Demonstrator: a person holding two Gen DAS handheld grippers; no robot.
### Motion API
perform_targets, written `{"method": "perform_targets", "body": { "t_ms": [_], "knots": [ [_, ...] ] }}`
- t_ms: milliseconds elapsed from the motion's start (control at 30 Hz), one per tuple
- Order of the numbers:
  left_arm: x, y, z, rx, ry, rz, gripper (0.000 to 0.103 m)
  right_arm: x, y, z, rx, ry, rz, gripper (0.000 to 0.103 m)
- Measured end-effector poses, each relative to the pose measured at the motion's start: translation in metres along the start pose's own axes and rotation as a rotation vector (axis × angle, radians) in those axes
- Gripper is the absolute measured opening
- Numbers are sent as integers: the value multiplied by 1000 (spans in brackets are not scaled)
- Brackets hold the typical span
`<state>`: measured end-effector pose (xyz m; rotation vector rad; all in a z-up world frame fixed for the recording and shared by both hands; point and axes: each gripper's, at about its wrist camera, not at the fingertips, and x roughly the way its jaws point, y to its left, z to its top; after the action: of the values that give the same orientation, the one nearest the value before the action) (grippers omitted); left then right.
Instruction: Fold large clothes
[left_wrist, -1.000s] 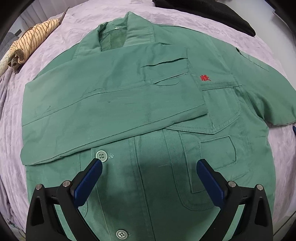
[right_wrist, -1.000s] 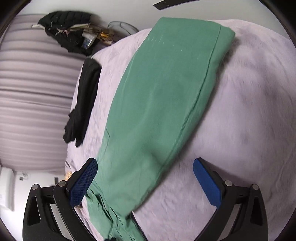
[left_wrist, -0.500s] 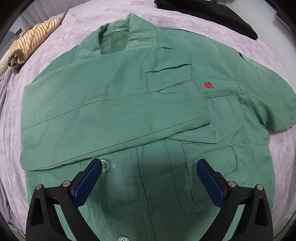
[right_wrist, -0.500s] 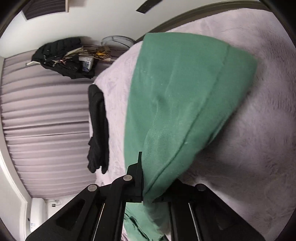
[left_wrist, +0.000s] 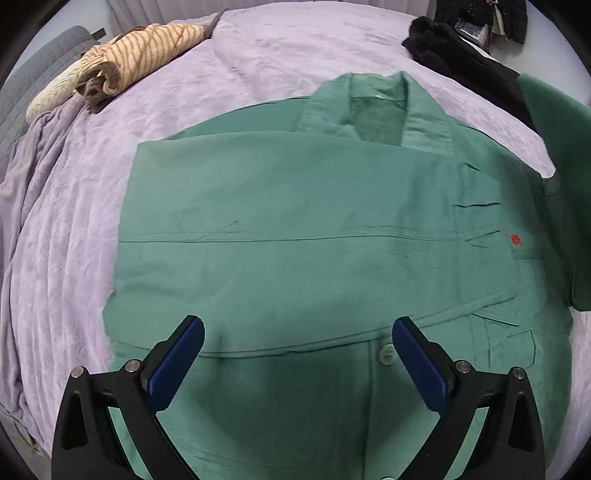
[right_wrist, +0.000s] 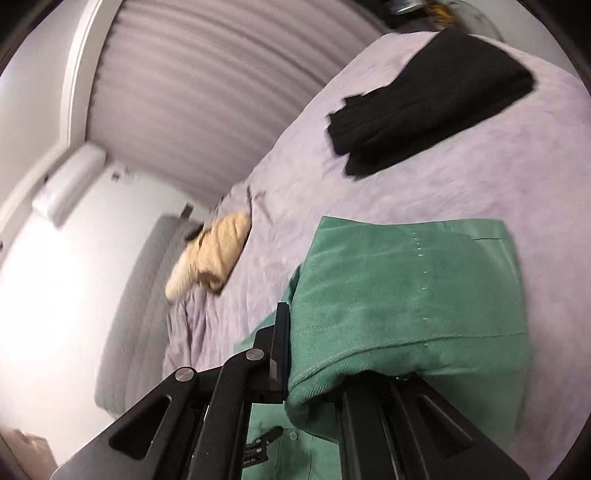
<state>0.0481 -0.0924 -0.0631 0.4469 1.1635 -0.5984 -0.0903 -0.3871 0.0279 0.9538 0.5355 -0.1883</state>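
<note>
Purple bedspread (left_wrist: 295, 55) w/ green shirt (left_wrist: 295, 229), sleeve folded across; left claw (left_wrist: 297, 360) wide, right claw (right_wrist: 314, 354) pinching sleeve.

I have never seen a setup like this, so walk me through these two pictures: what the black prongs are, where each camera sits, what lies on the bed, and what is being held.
No robot here: a person holds a two-finger tool in each hand, with a wide-angle camera on each looking out along its fingers. That is why the edges bend.

The left wrist view shows the left hand-held gripper, its blue pads apart and holding nothing, above a green shirt spread on a lilac bedspread. One sleeve is already folded across the chest.

The right wrist view shows the right hand-held gripper closed on the shirt's other sleeve, lifted off the bed.

Also on the bed: a striped tan garment and a black garment.
</note>
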Motion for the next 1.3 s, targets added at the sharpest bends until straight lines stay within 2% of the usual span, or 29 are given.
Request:
{"method": "perform_targets", "body": {
  "t_ms": [133, 267, 300, 333, 367, 400, 433, 533, 567, 600, 633, 667, 767, 833, 900, 967, 1000, 1067, 1167, 1267, 1300],
  "knots": [
    [4, 32, 0, -38, -13, 21, 102, 117, 42, -56, -97, 234, -45, 7],
    [8, 55, -8, -62, -2, 21, 102, 185, 28, -111, -78, 372, -182, 9],
    [9, 58, -10, -65, 1, 19, 102, 189, 19, -116, -53, 385, -207, 15],
    [10, 63, -12, -70, 3, 14, 102, 190, 10, -120, -4, 400, -219, 36],
    [11, 68, -13, -74, 6, 10, 102, 189, 2, -121, 30, 397, -207, 48],
    [10, 70, -14, -79, 8, 7, 102, 179, -1, -120, 60, 372, -194, 71],
    [9, 74, -16, -84, 7, 4, 102, 166, -3, -118, 72, 340, -204, 76],
    [7, 87, -18, -101, 1, 3, 102, 126, -11, -95, 146, 215, -248, 73],
    [6, 90, -19, -106, -1, 7, 102, 122, -16, -88, 173, 188, -262, 66],
    [5, 95, -20, -112, -2, 13, 102, 121, -18, -80, 182, 174, -284, 26],
    [4, 99, -21, -118, -4, 21, 102, 120, -18, -74, 174, 178, -301, 9],
    [2, 105, -22, -128, -9, 30, 102, 123, -10, -70, 137, 176, -313, 9],
    [-1, 124, -27, -157, -22, 62, 102, 147, 50, -74, -135, 189, -348, 9],
    [1, 138, -30, -179, -16, 91, 102, 174, 86, -91, -284, 253, -348, 14],
    [6, 149, -32, -198, 6, 114, 102, 209, 111, -118, -408, 362, -371, 17],
    [8, 155, -34, -214, 15, 125, 102, 237, 122, -147, -487, 474, -369, 50],
    [8, 157, -34, -217, 16, 125, 102, 247, 126, -161, -511, 525, -359, 71],
    [7, 155, -32, -215, 13, 106, 102, 248, 132, -178, -538, 560, -334, 72],
    [5, 141, -22, -197, -9, 36, 102, 214, 123, -169, -503, 505, -333, 72],
    [5, 115, -5, -166, -26, -68, 102, 158, 87, -126, -401, 367, -397, 72],
    [8, 106, 1, -148, -20, -105, 102, 137, 70, -106, -366, 301, -446, 72]
  ]
}}
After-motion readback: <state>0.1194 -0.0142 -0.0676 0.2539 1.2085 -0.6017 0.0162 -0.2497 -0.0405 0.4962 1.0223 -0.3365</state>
